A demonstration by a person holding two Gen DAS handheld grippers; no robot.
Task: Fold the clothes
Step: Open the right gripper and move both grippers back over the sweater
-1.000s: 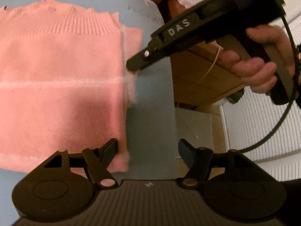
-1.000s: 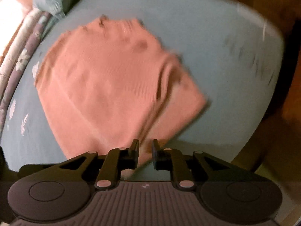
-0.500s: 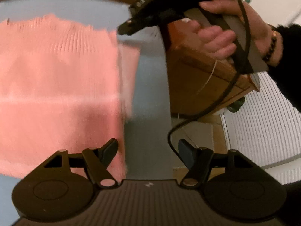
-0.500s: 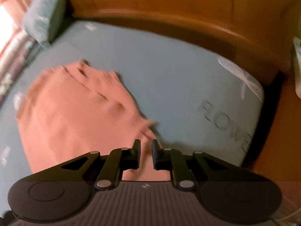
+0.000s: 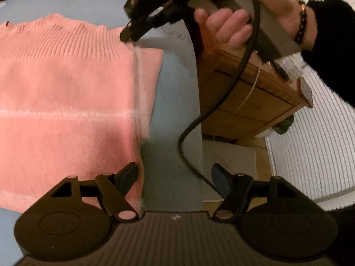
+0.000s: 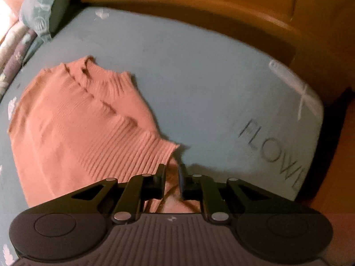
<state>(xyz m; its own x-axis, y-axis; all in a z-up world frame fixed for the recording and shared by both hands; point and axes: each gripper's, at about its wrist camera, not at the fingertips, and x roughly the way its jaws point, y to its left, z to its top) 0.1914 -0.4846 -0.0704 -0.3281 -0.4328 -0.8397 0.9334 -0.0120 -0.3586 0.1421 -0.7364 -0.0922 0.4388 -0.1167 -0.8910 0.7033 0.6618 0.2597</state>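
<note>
Two grippers working over folded pink ribbed-knit sweater (image 5: 66, 102) lying on blue bed sheet (image 6: 199, 84), left gripper (image 5: 175, 177) fingers spreading wide at hem edge, right gripper (image 6: 172, 177) angling down, fingers nearly closed, narrow gap over ribbed corner, hand (image 5: 239, 20) gripping handle.

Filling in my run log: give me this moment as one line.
task: fold clothes | item: pink ribbed knit sweater, folded on blue bedsheet | left tongs: open, at near corner | right tongs: at ribbed corner, grip unclear

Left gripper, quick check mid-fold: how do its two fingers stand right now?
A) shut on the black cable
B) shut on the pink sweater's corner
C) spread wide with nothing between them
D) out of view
C: in the left wrist view the left gripper has its fingers wide apart, over the edge of the folded pink knit sweater on the blue bedsheet, gripping nothing.
</note>
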